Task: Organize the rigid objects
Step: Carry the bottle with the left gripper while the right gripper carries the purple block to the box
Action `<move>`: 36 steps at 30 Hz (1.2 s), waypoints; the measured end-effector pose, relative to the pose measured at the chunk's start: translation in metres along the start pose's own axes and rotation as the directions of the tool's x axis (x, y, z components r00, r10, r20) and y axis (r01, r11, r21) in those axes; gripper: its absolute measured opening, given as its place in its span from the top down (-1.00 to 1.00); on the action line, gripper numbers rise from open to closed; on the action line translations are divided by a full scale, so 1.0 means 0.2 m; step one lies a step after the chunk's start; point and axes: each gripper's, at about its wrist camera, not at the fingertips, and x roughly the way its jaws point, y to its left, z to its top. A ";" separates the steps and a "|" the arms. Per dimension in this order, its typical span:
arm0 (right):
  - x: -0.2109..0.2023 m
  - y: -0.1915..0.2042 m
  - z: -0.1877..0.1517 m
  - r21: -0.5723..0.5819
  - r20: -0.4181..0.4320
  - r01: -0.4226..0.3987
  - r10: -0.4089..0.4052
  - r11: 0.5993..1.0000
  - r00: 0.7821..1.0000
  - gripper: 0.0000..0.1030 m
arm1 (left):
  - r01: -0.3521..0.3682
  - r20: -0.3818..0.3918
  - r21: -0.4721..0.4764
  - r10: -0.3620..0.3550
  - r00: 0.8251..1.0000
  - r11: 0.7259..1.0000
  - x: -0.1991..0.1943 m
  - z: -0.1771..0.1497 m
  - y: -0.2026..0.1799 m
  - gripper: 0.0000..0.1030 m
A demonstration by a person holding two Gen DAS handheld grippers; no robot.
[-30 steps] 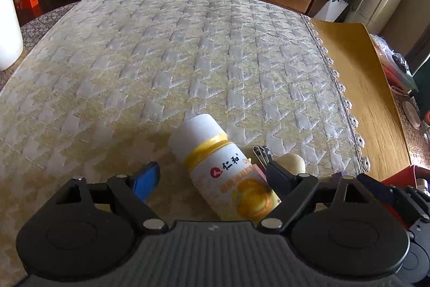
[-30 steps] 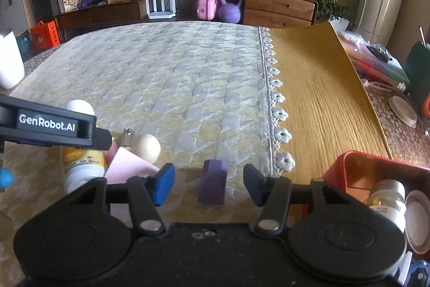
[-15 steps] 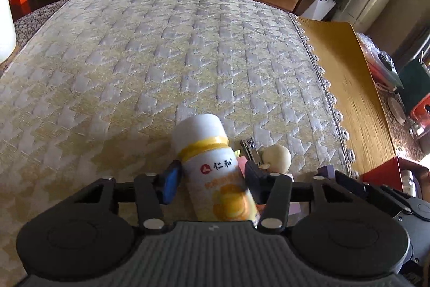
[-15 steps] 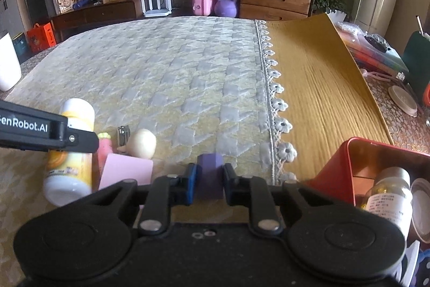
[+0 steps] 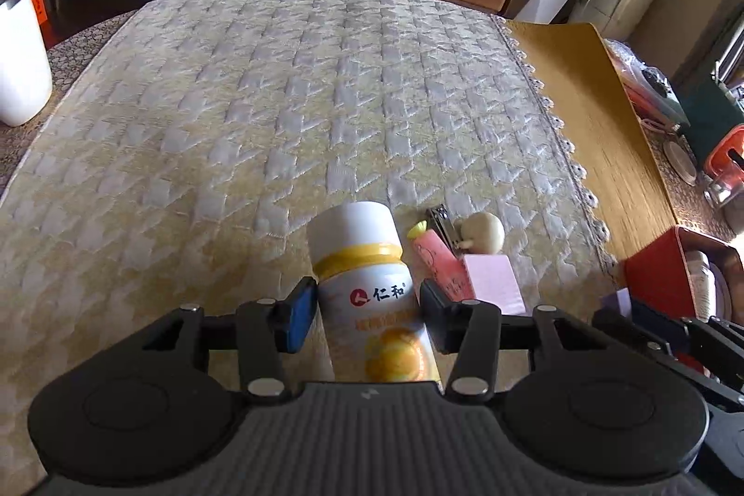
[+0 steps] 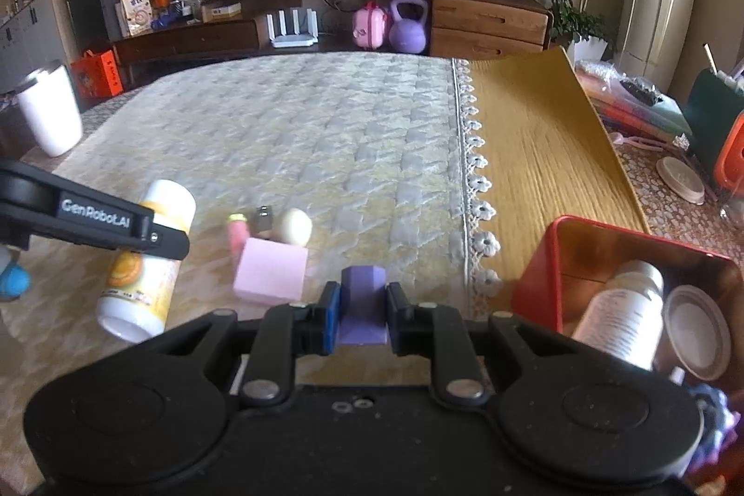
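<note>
My left gripper [image 5: 367, 312] is shut on a white bottle with a yellow band and orange label [image 5: 372, 291]; the bottle also shows in the right wrist view [image 6: 149, 263], lifted off the quilt. My right gripper [image 6: 362, 310] is shut on a small purple block [image 6: 362, 300], held above the quilt. Left on the quilt are a pink pad [image 6: 272, 270], a pink tube [image 6: 237, 233], a nail clipper [image 6: 263, 217] and a cream egg-shaped piece [image 6: 296, 226]. A red tin [image 6: 539, 277] at the right holds a white bottle [image 6: 621, 312] and a round lid [image 6: 697, 331].
The quilted cream cover [image 5: 279, 101] spreads ahead, with a lace edge [image 6: 476, 189] and a yellow cloth [image 6: 539, 152] to its right. A white tumbler [image 6: 49, 110] stands at the far left. A sideboard with a purple kettlebell [image 6: 408, 26] lies beyond.
My left gripper closed on the bottle and raised it. My right gripper closed on the purple block and lifted it toward the red tin's side.
</note>
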 end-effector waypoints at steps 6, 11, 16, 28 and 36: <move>-0.17 -0.01 -0.02 0.004 0.026 -0.010 0.010 1.000 1.000 0.62 | 0.030 0.002 0.013 -0.030 1.000 0.999 -0.14 -0.05 -0.03 0.07; -0.31 -0.02 -0.04 0.001 0.055 -0.008 0.008 1.000 0.998 0.62 | 0.053 0.007 0.026 -0.054 0.999 0.998 -0.24 -0.09 -0.07 0.07; -0.42 -0.06 -0.05 0.010 0.082 0.002 -0.003 1.000 0.997 0.62 | 0.073 0.022 0.061 -0.074 0.997 0.995 -0.35 -0.11 -0.14 0.07; -0.64 -0.20 -0.10 0.034 0.110 0.046 -0.049 0.998 0.993 0.62 | 0.140 0.043 0.181 -0.150 0.988 0.974 -0.50 -0.17 -0.44 0.07; -0.72 -0.38 -0.16 0.081 0.122 0.093 -0.102 0.992 0.987 0.62 | 0.189 0.032 0.279 -0.206 0.978 0.941 -0.52 -0.21 -0.70 0.07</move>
